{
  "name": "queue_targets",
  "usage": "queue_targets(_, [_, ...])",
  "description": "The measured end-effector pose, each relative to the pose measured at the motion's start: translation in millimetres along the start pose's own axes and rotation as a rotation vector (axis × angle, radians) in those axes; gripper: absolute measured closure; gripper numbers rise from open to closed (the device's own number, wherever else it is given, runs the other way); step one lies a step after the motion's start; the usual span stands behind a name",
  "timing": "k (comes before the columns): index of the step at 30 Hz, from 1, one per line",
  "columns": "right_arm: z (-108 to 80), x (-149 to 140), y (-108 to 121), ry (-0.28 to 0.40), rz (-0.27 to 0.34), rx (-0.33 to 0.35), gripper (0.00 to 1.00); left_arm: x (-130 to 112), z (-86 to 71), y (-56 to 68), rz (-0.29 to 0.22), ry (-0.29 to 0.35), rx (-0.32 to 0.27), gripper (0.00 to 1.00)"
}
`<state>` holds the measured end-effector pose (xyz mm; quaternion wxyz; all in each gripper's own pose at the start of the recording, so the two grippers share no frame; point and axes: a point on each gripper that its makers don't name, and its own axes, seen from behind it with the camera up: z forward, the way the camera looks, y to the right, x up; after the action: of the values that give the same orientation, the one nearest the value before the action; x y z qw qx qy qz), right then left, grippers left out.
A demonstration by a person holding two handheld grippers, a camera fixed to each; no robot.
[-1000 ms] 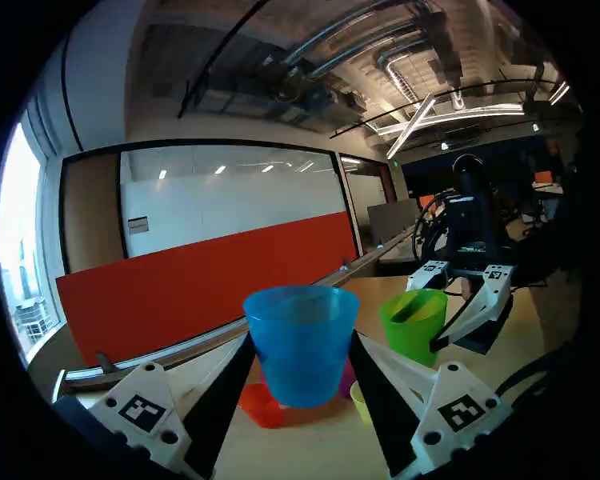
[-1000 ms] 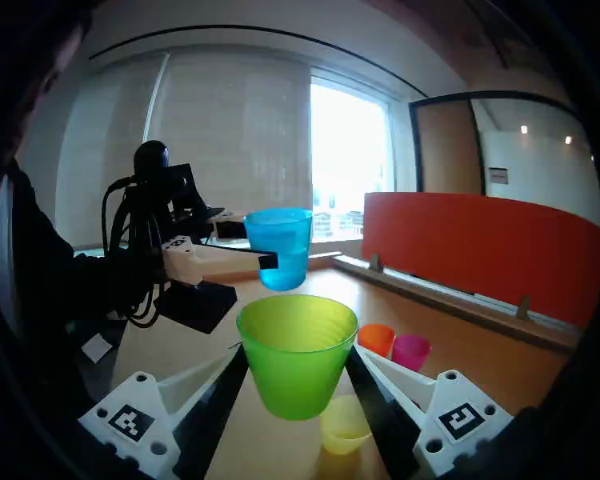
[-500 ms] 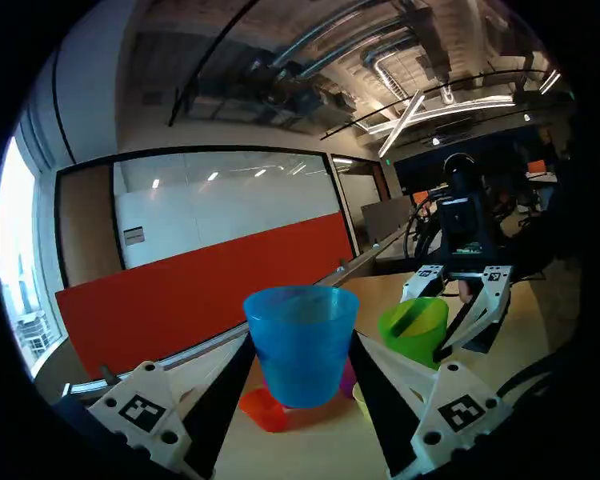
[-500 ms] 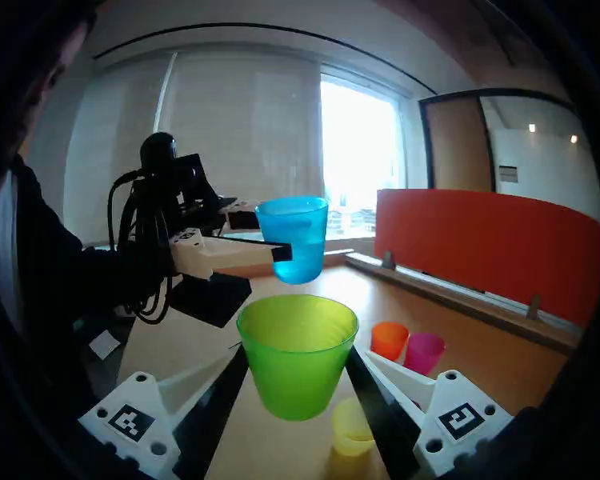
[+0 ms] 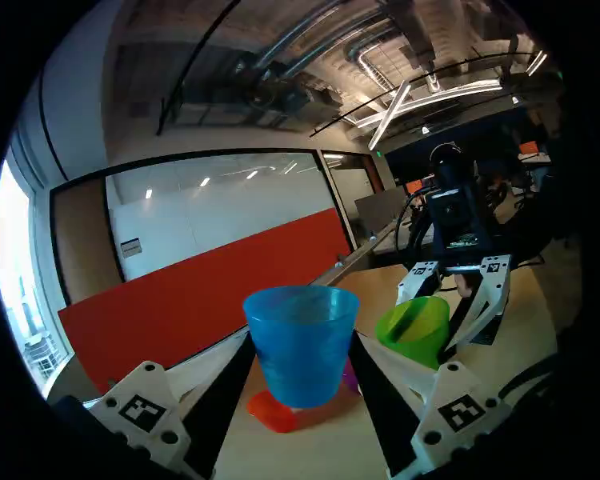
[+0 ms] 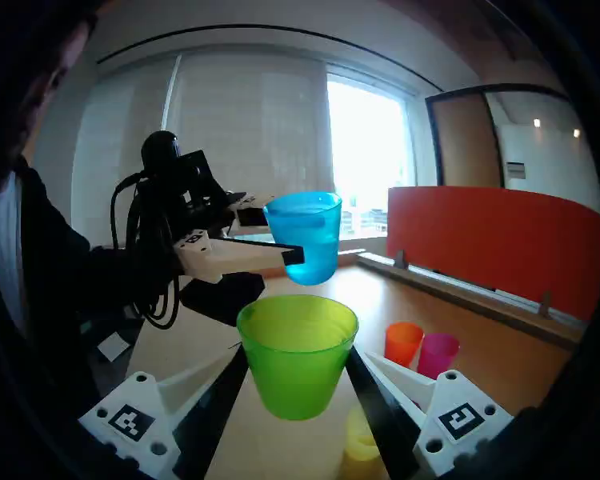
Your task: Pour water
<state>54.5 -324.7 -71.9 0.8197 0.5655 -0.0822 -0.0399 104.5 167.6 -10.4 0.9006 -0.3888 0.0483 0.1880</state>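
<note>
In the left gripper view, a red partition [image 5: 196, 296] runs along the left behind a wooden table [image 5: 332, 440]. At centre the left gripper [image 5: 300, 342] clamps a blue cup [image 5: 302, 360] between both fingers, lifted clear of the table, with a small orange cup [image 5: 272, 410] standing on the table just below it. Further right, the right gripper [image 5: 426, 336] grips a green cup [image 5: 416, 330], which is tipped with its mouth toward the camera (a little more than a second ago). In the right gripper view, a person's dark sleeve [image 6: 52, 272] is at the left edge. Over the last second the blue cup has drifted rightward and closer. It now hangs just above and behind the green cup's rim, and whether they touch cannot be told. The green cup sits at centre, pinched between the fingers. To its right the orange cup and a pink cup [image 6: 438, 352] stand side by side. A yellow cup [image 6: 362, 448] stands lower, partly hidden by a finger.
</note>
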Motion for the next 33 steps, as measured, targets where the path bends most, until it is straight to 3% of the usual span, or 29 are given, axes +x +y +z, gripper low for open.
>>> queue_targets(15, [11.9,-6,-7,-0.004,0.010,0.034,0.13,5,-0.9,-8.5,0.065,0.004,0.019,0.19])
queue_targets(33, [19.9,-8,-13,-0.009,0.010,0.062,0.13,10,-2.7,-8.1,0.145,0.015,0.022,0.20])
